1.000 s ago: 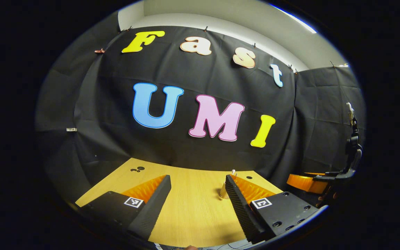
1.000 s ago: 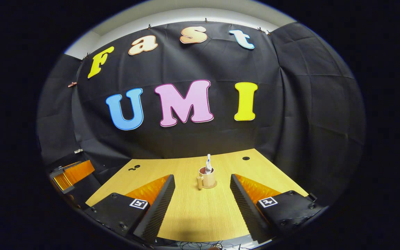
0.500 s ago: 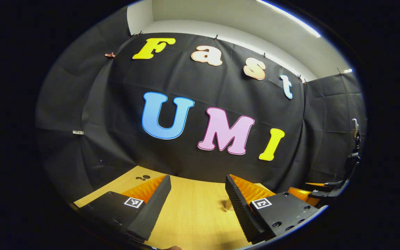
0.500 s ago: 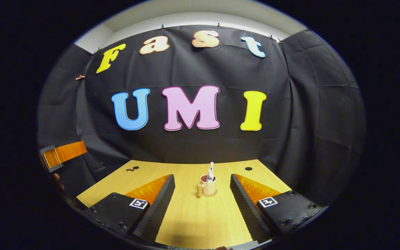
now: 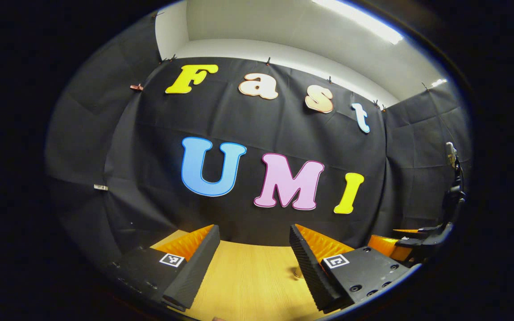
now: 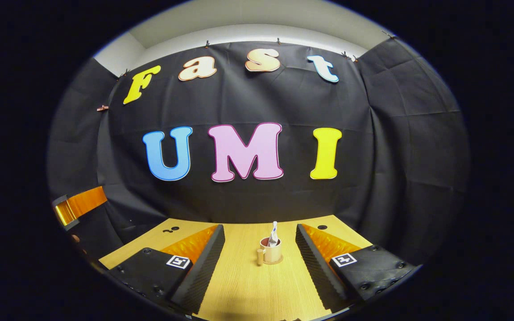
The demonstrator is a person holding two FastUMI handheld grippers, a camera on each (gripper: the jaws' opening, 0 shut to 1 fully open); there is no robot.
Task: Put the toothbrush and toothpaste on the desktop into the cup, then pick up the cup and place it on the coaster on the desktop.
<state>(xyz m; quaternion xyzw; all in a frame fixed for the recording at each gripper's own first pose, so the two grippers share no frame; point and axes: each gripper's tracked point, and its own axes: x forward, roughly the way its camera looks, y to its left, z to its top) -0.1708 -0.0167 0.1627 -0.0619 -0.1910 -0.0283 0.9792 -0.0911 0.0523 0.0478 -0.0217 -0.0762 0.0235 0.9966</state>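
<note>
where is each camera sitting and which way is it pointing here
Left gripper view: rides on the left gripper, looking forward along its open fingers over the light wooden desktop to the black cloth wall; the right gripper shows at the right edge.
Right gripper view: rides on the right gripper, facing the tan handled cup standing on a round coaster with a white tube in it; the left gripper shows at the left edge.
Shared: desktop, wall, and each other's gripper.

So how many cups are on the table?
1. The cup stands on the wooden table, far ahead between the fingers of the right claw, with something white sticking out of it. Part of the table is hidden behind the claws.
</note>
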